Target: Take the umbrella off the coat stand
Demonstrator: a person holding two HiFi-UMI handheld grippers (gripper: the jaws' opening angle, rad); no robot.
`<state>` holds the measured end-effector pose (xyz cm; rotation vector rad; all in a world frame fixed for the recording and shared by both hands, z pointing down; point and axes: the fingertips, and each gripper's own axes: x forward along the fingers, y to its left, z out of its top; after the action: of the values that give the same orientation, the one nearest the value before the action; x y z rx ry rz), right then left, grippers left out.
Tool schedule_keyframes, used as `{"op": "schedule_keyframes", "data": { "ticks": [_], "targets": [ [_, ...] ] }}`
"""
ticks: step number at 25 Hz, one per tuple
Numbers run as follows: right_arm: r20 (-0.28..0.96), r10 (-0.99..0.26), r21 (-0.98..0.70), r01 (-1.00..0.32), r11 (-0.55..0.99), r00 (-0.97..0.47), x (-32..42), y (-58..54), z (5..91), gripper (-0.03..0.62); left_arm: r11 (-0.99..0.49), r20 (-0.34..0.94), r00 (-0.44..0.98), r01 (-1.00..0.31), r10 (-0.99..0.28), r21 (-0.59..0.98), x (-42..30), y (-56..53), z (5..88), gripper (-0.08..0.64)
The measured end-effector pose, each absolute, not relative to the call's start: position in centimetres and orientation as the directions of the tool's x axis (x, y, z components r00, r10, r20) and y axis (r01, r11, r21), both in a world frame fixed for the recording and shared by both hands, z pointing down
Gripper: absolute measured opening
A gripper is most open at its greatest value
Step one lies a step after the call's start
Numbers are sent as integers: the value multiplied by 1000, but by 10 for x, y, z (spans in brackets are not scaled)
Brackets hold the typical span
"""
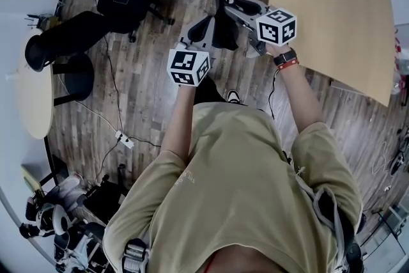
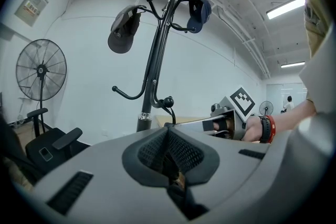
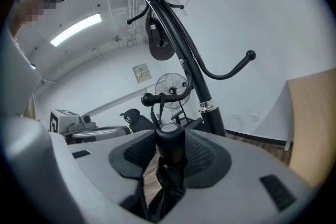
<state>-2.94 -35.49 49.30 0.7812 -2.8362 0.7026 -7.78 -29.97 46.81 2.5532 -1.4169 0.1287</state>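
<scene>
1. Progress: the task is partly done, by my reading. The umbrella is gripped but not yet free of the coat stand. Its strap seems to loop over the stand's low, ball-tipped hook.
2. What is left, I judge, is to lift the strap clear of that hook and carry the umbrella away from the stand.
3. The right gripper has its jaws partly spread, pinching the umbrella's black handle. The folded canopy hangs below, just in front of the stand's pole.
4. The left gripper waits near the stand, on the hook's side. Its jaws are pressed together with nothing between them.
</scene>
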Motion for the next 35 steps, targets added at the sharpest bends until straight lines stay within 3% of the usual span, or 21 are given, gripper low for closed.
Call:
{"op": "schedule_keyframes", "data": {
  "ticks": [19, 27, 35],
  "targets": [
    [213, -470, -384, -516, 766, -856, -30, -317, 463, 183, -480, 144, 501, -863, -854, 155, -94, -276, 455, 25],
    [213, -535, -378, -574, 726, -817, -17, -300, 455, 183, -471, 123, 489, -869, -864, 148, -94, -263, 446, 25],
    [260, -675, -303, -722, 622, -691, 13, -291, 455, 183, -465, 110, 478, -876, -871, 127, -84, -254, 433, 25]
  ]
}}
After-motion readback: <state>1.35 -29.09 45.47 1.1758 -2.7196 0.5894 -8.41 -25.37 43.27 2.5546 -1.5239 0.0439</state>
